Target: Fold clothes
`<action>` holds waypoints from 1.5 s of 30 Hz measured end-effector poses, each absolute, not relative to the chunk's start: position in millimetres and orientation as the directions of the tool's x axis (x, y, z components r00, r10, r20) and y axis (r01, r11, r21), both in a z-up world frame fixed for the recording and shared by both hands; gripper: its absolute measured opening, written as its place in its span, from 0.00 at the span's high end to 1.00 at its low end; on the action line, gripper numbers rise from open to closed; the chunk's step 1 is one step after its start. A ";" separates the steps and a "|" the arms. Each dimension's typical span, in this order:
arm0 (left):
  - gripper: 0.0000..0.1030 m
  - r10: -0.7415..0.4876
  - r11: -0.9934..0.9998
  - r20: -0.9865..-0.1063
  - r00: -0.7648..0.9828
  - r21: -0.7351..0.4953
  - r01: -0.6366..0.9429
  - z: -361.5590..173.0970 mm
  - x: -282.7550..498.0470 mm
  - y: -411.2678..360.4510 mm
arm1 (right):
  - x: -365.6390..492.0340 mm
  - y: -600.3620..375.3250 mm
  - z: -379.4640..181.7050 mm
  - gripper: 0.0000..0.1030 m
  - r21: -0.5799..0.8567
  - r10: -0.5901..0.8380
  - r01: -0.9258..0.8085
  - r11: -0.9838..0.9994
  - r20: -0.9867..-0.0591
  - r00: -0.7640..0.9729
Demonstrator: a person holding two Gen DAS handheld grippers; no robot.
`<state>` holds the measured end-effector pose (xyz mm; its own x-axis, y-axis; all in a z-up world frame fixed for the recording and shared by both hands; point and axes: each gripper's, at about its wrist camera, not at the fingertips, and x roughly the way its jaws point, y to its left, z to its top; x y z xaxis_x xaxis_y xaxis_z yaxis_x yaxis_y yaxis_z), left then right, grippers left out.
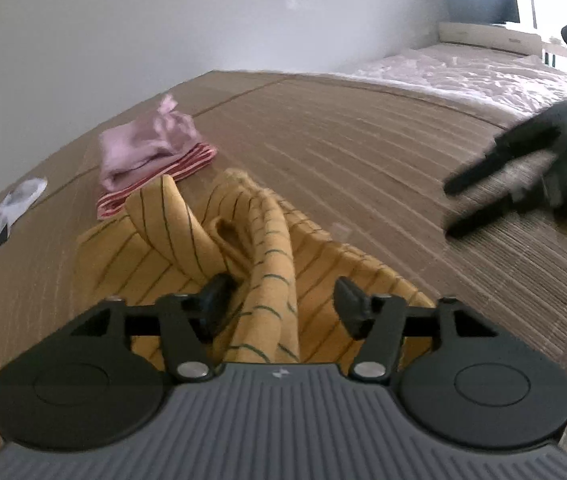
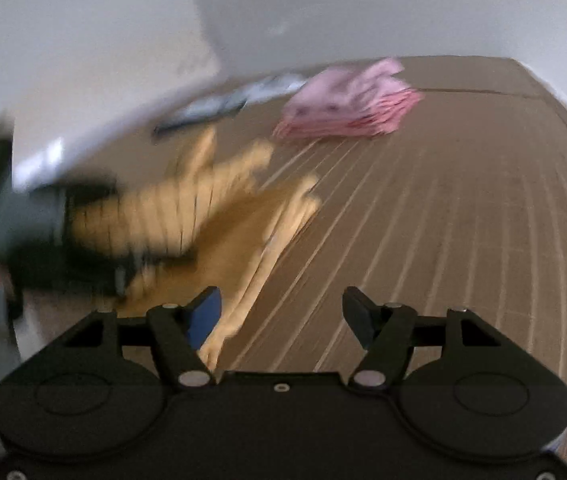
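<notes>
Left tongs (image 1: 281, 304) spread around bunched yellow shirt (image 1: 219, 236) on cardboard (image 1: 363, 152); right tongs (image 2: 281, 312) spread, empty, beside shirt; pink pile (image 1: 147, 148) beyond shirt

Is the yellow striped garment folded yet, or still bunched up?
Bunched, not folded: the yellow garment lies in loose ridges on the cardboard, a strip of it between the open left gripper fingers.

Left gripper (image 1: 283, 304) open-jawed, fingers spread around a bunched ridge of yellow striped garment (image 1: 243, 236) on brown cardboard surface (image 1: 363, 152). Ahead-left, folded pink cloth (image 1: 143, 152) atop red-striped piece (image 1: 179, 172). Far left, white sock (image 1: 7, 208). Ahead-right, blurred right gripper (image 1: 483, 204), fingers parted.
</notes>
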<state>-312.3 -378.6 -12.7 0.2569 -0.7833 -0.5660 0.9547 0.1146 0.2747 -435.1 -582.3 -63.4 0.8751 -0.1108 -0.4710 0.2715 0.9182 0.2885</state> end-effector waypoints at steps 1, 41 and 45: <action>0.28 -0.788 0.102 -0.562 0.251 0.282 0.954 -16.7 -317.5 -378.3 | -439.9 -588.5 -61.4 0.33 0.340 -0.107 0.275 0.899 -0.438 0.893; 0.12 -0.853 -0.193 -0.519 -0.057 0.211 0.958 -57.5 -353.3 -294.7 | -320.4 -570.1 -78.2 0.67 0.247 -0.122 0.267 0.931 -0.478 0.870; 0.11 -0.865 -0.179 -0.498 -0.058 0.198 0.964 -57.8 -360.4 -290.6 | -353.6 -566.3 -58.5 0.46 0.274 -0.141 0.288 0.918 -0.455 0.879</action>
